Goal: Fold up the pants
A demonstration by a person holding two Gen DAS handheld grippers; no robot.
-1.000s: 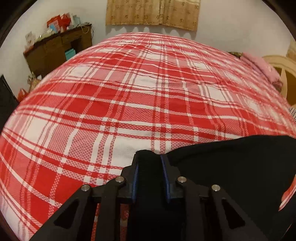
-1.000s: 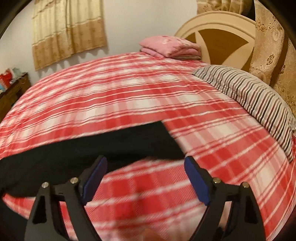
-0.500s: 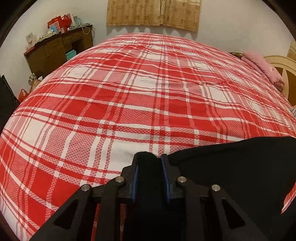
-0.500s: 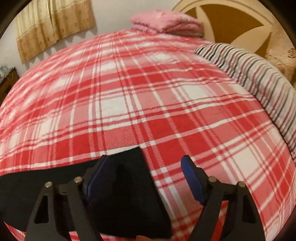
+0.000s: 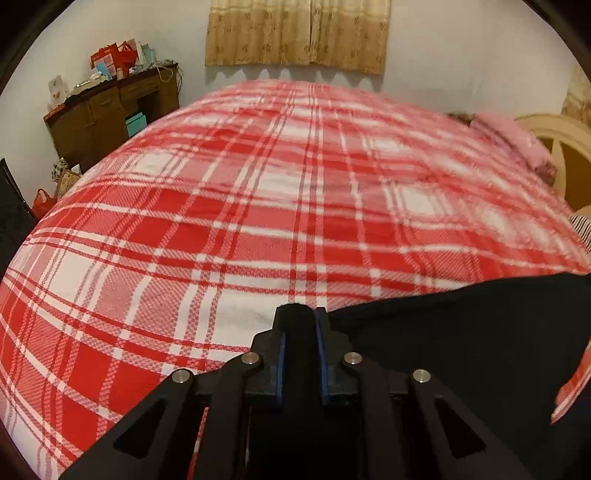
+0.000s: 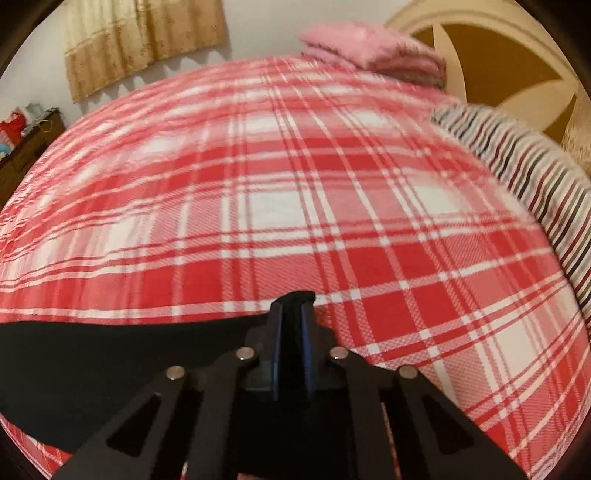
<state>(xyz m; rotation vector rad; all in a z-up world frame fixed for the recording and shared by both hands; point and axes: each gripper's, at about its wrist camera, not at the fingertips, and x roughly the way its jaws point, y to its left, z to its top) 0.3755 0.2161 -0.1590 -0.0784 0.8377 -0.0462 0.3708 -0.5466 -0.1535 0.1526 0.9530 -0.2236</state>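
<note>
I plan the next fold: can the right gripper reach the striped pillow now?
Probably not freely: the right gripper is shut on the black pants. The plaid bedspread toward the striped pillow lies bare.

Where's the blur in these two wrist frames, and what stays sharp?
Left wrist: far bedspread and pink folded blanket smeared; left tongs and black pants crisp. Right wrist: heavier smear on striped pillow and far plaid; right tongs sharp. Both bulge with fisheye.

You're in a home bedroom. A bed [image 5: 258, 221] with a red plaid cover fills your view, with a striped pillow [image 6: 524, 177], arched headboard [image 6: 498, 55], curtains [image 5: 295, 33] and a cluttered wooden desk [image 5: 110, 110].
</note>
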